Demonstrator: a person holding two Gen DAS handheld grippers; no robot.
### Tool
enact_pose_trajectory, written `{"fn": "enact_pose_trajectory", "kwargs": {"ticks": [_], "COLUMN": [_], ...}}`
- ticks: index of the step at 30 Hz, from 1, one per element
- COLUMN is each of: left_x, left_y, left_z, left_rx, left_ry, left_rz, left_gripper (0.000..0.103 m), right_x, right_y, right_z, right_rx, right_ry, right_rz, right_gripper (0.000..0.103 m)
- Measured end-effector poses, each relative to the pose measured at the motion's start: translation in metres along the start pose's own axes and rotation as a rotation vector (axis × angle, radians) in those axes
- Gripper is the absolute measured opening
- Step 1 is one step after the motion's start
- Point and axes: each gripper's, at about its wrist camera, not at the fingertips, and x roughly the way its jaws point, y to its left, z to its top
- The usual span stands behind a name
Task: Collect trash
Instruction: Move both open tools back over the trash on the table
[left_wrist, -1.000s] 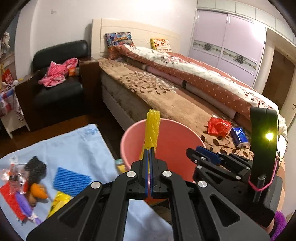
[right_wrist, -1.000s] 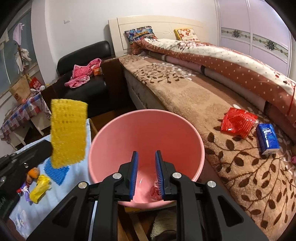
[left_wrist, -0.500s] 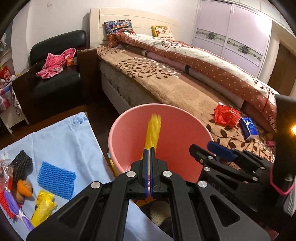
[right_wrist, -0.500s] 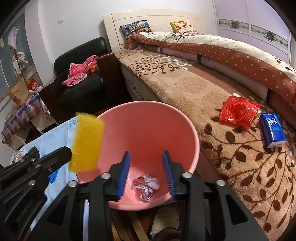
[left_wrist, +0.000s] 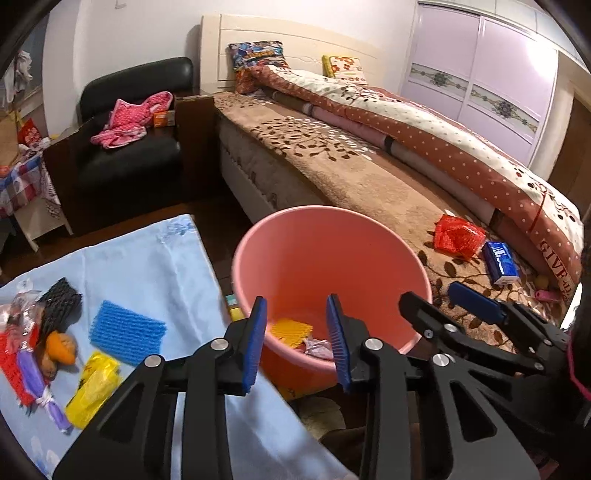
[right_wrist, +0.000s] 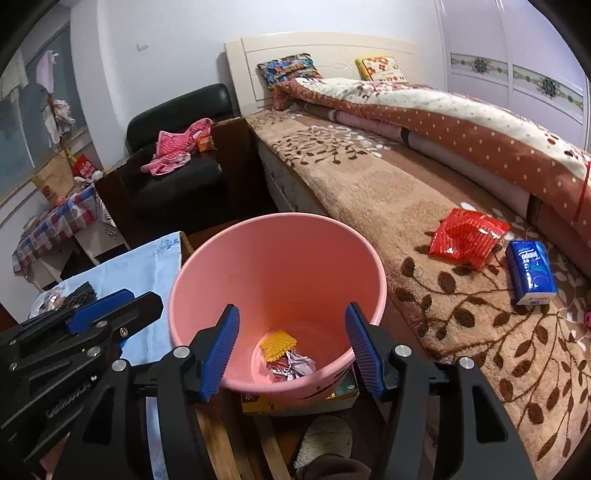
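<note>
On the far left, a light blue cloth (left_wrist: 155, 266) covers the worktop and carries the trash not yet collected: a black foam net (left_wrist: 59, 308), an orange lump (left_wrist: 61, 347), a purple twisted wrapper (left_wrist: 40, 387), a crumpled yellow wrapper (left_wrist: 94, 387) and a blue foam net (left_wrist: 125, 332), all lying close together near the cloth's left side. Right of the cloth stands the pink bucket (left_wrist: 369, 229), and on its floor lie a yellow foam net (right_wrist: 277, 345) and a crumpled pale wrapper (right_wrist: 291, 367), touching each other. The left tongs (left_wrist: 297, 341) hover over the bucket's near rim, spread wide with nothing between them, and the right tongs (right_wrist: 291, 349) hang over the same rim, also parted and empty. Judging by this, the drop into the bucket is done and the step in hand is the turn toward the next piece. For the left tongs the blue foam net looks the nearest flat target; it is soft and low, so the next move probably calls for a swing left, a descent close to the cloth and a pinch on one edge without catching the fabric. Further right, on the bed's brown leaf-patterned blanket (right_wrist: 461, 332), a red wrapper (right_wrist: 465, 238) lies just beside a blue tissue pack (right_wrist: 530, 273); the wrapper seems the natural reach for the right tongs.
</note>
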Motion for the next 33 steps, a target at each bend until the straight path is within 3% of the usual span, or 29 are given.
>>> {"fn": "enact_pose_trajectory", "kwargs": {"ticks": [17, 33], "left_x": [-0.085, -0.185], "left_y": [0.077, 0.168], "left_z": [-0.035, -0.085], "left_rx": [-0.138, -0.244], "left_ry": [-0.026, -0.120], "left_rz": [0.141, 0.294], "left_gripper": [0.033, 0.033], "right_x": [-0.066, -0.115], "right_y": [0.076, 0.166], "right_z": [-0.026, -0.044], "right_rx": [-0.037, -0.066], "right_ry": [-0.066, -0.026], "right_rz": [0.166, 0.405], "right_gripper": [0.066, 0.069]}}
